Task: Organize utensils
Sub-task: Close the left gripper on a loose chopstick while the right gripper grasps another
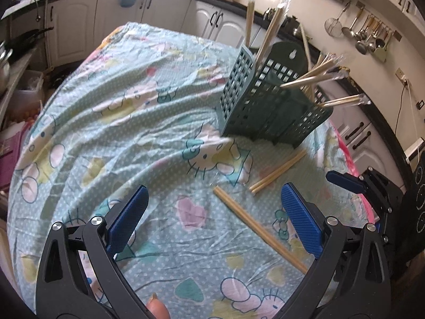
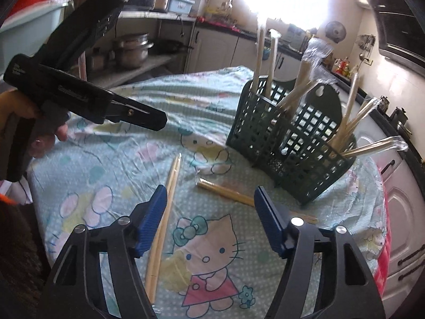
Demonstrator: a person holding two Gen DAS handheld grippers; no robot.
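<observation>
Here, the left gripper (image 1: 212, 223) hangs over the patterned tablecloth (image 1: 138, 122) with its blue pads (image 1: 127, 219) spread wide and nothing between them; one wrapped chopstick pair (image 1: 259, 226) lies on the cloth just inside the right-hand pad, running from the centre toward the near right. The right gripper (image 2: 211, 223) likewise has its jaws apart and empty; that same wrapped pair (image 2: 162, 220) lies alongside its left pad (image 2: 151, 226), partly hidden by it, whether touching cannot be told. A second chopstick pair (image 2: 225, 190) lies flat on the cloth just beyond, between the grippers and the dark green slotted utensil holder (image 2: 289, 143), its right end passing behind the right pad. The holder stands upright on the far right part of the table, with several plastic-sleeved chopsticks (image 2: 364, 146) leaning out of its compartments. At the left of the right wrist view, a person's hand (image 2: 39, 127) grips the black handle of the left gripper. Kitchen cabinets (image 1: 79, 24) line the room behind
</observation>
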